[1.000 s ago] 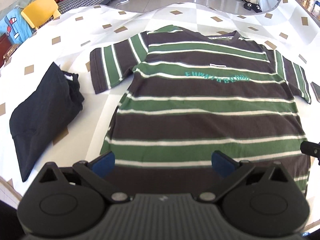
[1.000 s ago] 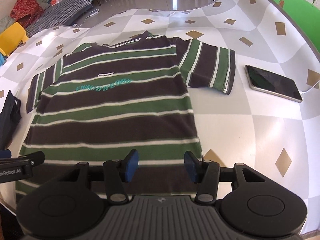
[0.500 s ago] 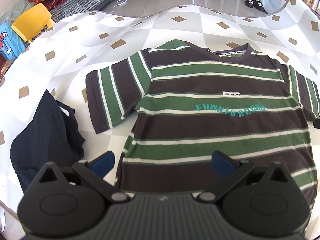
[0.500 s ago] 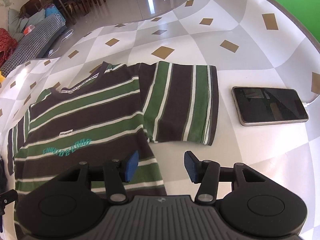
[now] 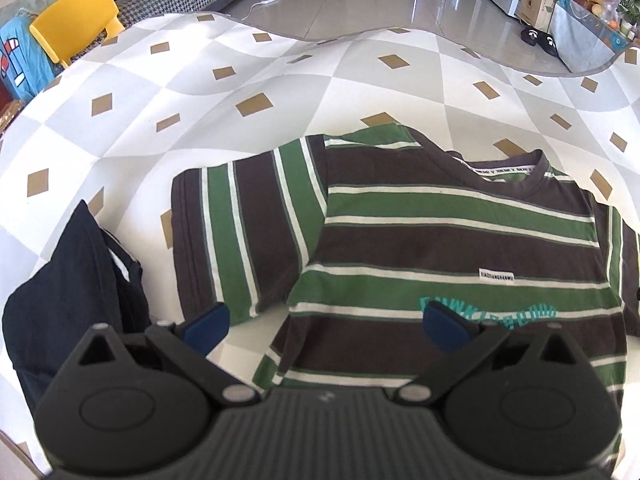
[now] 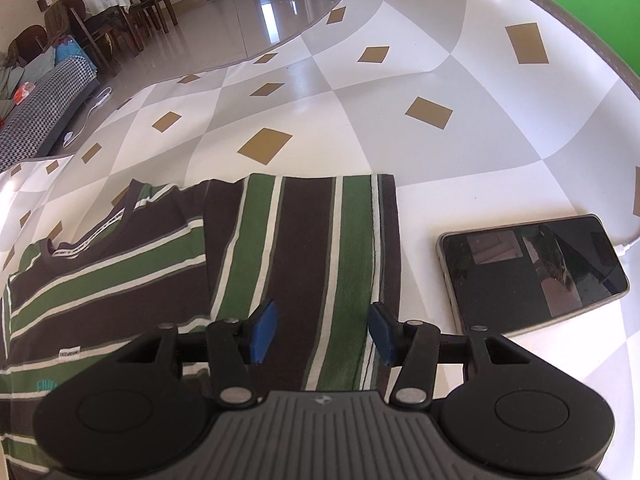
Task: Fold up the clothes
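From the left wrist, the left gripper point(image 5: 326, 326) is hovering with its jaws spread wide and nothing between them, now sitting over the armpit region of the striped T-shirt point(image 5: 440, 248), which is lying flat, face up, on the checkered tablecloth point(image 5: 240, 80). A second ago this gripper was back over the hem; it has been travelling up the shirt, so the left sleeve point(image 5: 240, 236) is now lying just ahead of its left finger. A dark folded garment point(image 5: 68, 280) is sitting off to the gripper's left, near the sleeve but apart from it.

From the right wrist, the right gripper point(image 6: 322, 330) is likewise held apart and empty — it has also been moving from the hem up to the shoulder, and the right sleeve point(image 6: 312, 248) is now directly beneath and ahead of its fingers. A phone point(image 6: 532, 272) is lying just to the gripper's right, close to the sleeve's cuff but not touching it.

Both tools are arriving at the sleeves together, so the first fold — likely turning the sleeves inward — is only now being set up; nothing is folded yet.
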